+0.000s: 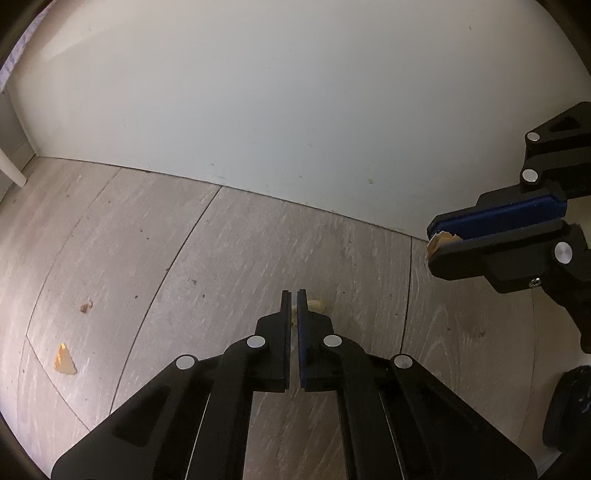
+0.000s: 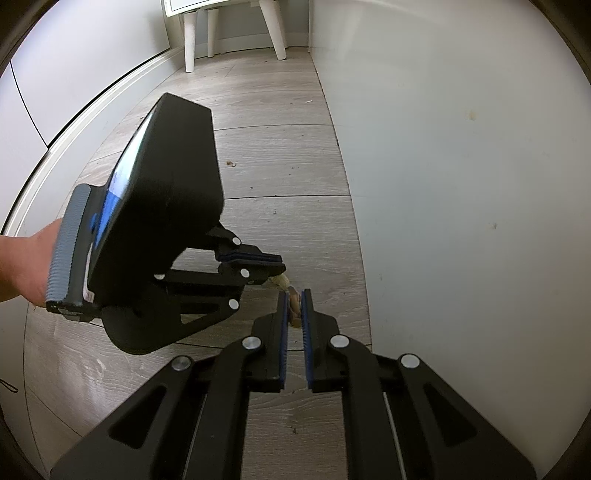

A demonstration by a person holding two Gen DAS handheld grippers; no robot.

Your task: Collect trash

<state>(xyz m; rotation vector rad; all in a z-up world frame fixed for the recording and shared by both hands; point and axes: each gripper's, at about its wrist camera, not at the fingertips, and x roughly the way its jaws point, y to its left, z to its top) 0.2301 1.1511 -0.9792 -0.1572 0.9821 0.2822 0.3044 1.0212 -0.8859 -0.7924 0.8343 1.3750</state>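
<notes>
Pale grey wood-look planks run up to a plain white wall, and in the right wrist view white furniture legs stand at the far end of the floor, their upper parts cut off by the frame edge. Much is hidden here: the left gripper's own fingers cover most of a small pale tan scrap lying on the floor just beyond and right of its tips, so its full outline cannot be read, and whether it touches the fingertips is unclear. That gripper's jaws are drawn nearly together with only a thin slit between the pads, and nothing can be seen held in the slit. From the right wrist view the left gripper's body blocks a wide patch of floor, with the person's left hand partly cut off at the edge. The right gripper is clamped on a crumpled tan-brown scrap, a thin, ragged piece that pokes out past the tips; in the left wrist view the same piece shows as a torn beige edge at the end of the fingers, raised off the planks near the wall. Farther left on the floor lie an orange triangular chip-like fragment and a smaller brown crumb, well apart from both tools.
</notes>
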